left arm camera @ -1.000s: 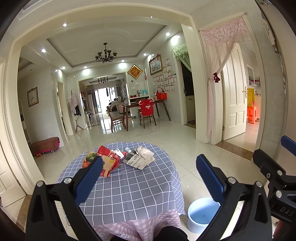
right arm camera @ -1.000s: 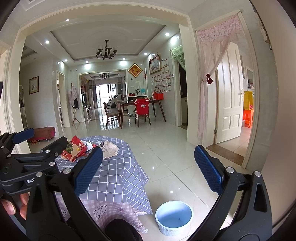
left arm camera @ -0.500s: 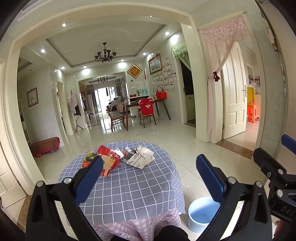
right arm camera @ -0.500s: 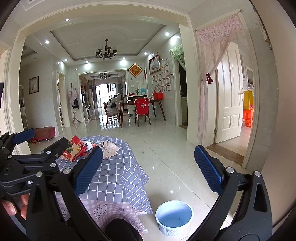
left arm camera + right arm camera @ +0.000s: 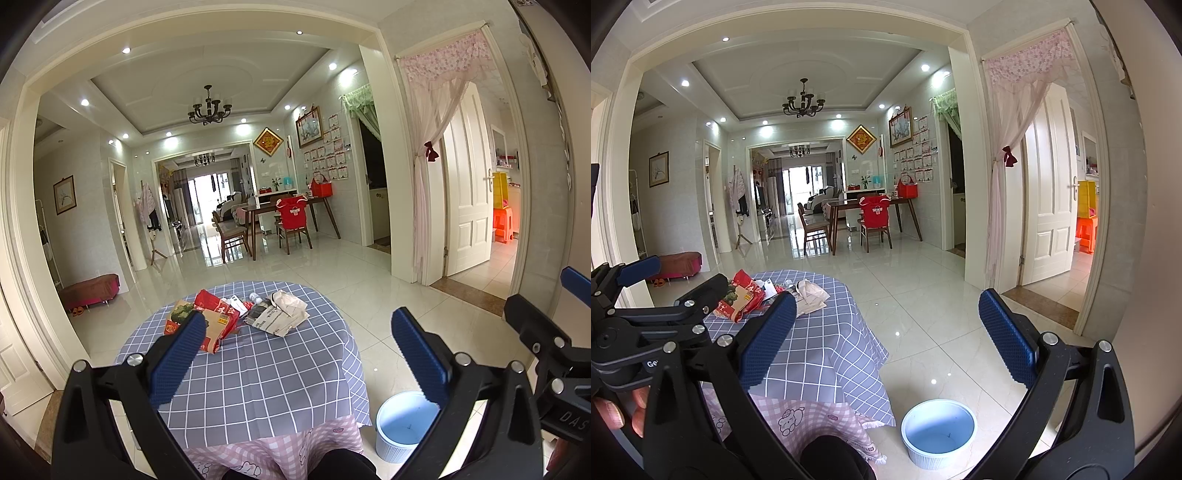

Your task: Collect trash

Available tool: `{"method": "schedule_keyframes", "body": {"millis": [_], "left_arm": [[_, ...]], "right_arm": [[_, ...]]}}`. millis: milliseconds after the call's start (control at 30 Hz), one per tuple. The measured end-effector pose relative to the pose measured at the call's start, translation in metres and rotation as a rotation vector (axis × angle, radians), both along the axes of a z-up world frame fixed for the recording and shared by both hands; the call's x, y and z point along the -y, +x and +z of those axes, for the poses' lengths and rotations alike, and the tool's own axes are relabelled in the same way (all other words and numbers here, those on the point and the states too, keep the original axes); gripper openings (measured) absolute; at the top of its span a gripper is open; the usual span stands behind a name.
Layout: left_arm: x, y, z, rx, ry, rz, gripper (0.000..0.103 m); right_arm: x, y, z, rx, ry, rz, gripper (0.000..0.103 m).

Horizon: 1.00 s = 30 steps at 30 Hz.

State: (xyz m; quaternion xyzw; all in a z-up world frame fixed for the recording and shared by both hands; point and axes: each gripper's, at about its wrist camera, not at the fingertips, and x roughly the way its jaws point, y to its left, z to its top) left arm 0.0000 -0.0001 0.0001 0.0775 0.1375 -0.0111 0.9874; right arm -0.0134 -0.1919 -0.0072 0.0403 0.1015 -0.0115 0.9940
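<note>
On tablecloth (image 5: 258, 369), crumpled wrappers (image 5: 207, 321), newspaper (image 5: 275, 319).

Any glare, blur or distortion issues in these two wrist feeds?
Left wrist: sharp, heavy fisheye bowing of the archway, ceiling spotlights reflected on the floor tiles. Right wrist: same bowing, specular dots on the tiles near the blue bin, black vignette corners.

i can read "das" in white on the black body of the right gripper (image 5: 565, 417), and "ge" on the left gripper (image 5: 652, 363). print on the newspaper (image 5: 271, 319) and red wrapper (image 5: 218, 314) beside it is too small to read.
</note>
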Motion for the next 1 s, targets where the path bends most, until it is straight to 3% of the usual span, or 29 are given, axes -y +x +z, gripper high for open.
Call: {"method": "schedule_keyframes", "body": {"millis": [1000], "left_arm": [[-0.004, -0.003, -0.001, -0.003, 0.002, 0.002, 0.099]], "right_arm": [[-0.001, -0.001, -0.01, -0.004, 0.001, 0.0, 0.097]]}}
